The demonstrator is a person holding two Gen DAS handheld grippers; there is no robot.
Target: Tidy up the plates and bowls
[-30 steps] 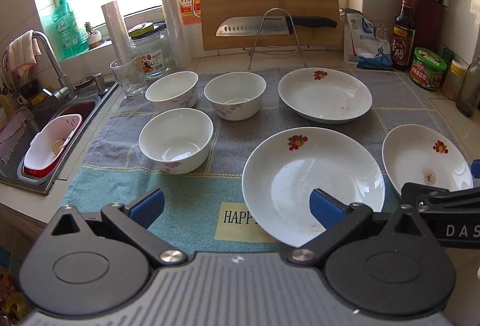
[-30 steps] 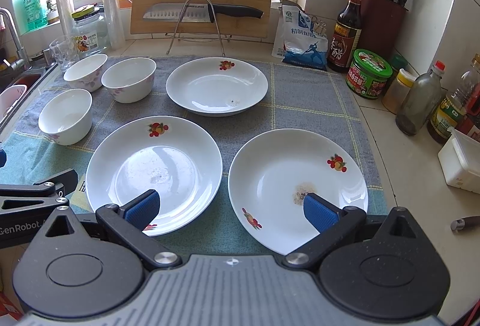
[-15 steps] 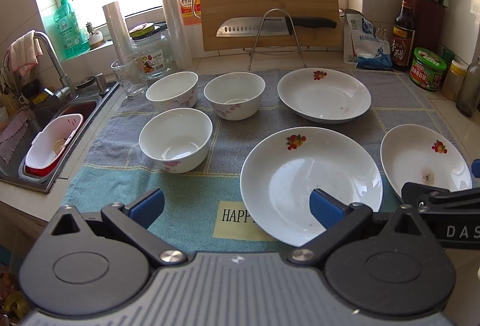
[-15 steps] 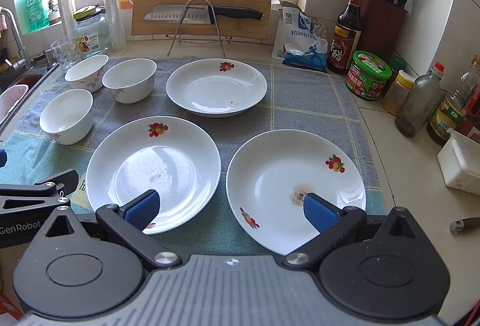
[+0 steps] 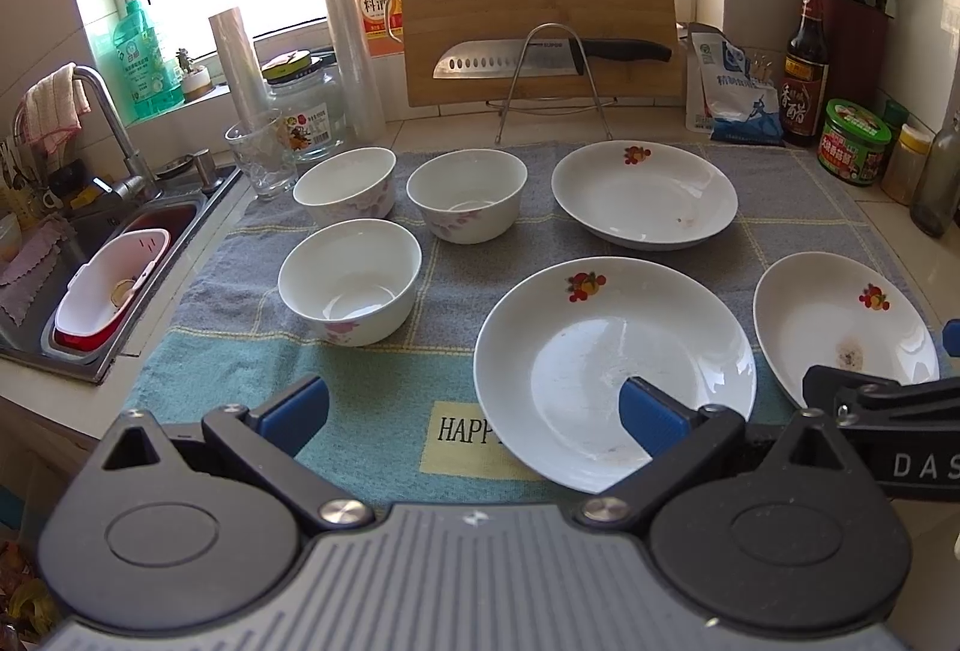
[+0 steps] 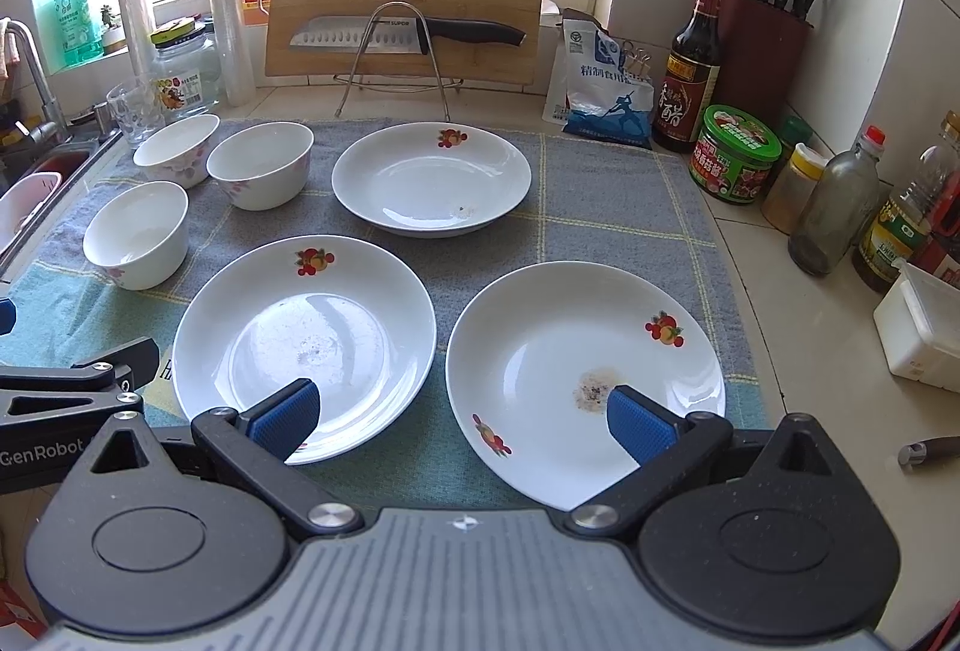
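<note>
Three white bowls (image 5: 350, 282) (image 5: 345, 186) (image 5: 467, 195) stand on the left of a grey-and-teal towel (image 5: 384, 381). Three white fruit-print plates lie beside them: a far plate (image 5: 644, 194) (image 6: 432, 178), a near middle plate (image 5: 612, 369) (image 6: 303, 336) and a near right plate (image 5: 843, 330) (image 6: 585, 375). My left gripper (image 5: 474, 411) is open and empty over the towel's front edge, its right pad over the middle plate's rim. Over the gap between the two near plates my right gripper (image 6: 459, 414) hangs open, holding nothing.
A sink (image 5: 78, 267) with a red-and-white basin (image 5: 111, 285) lies left. A cutting board (image 5: 540, 12), knife on a wire rack (image 5: 549, 57), jar (image 5: 303, 111) and glass (image 5: 261, 153) stand behind. Bottles, a green tub (image 6: 735, 153), knife block (image 6: 762, 45) and white box (image 6: 921, 324) line the right.
Both grippers have crept slightly forward toward the near plates. Their fingers stay as wide as before and no dish has moved.
</note>
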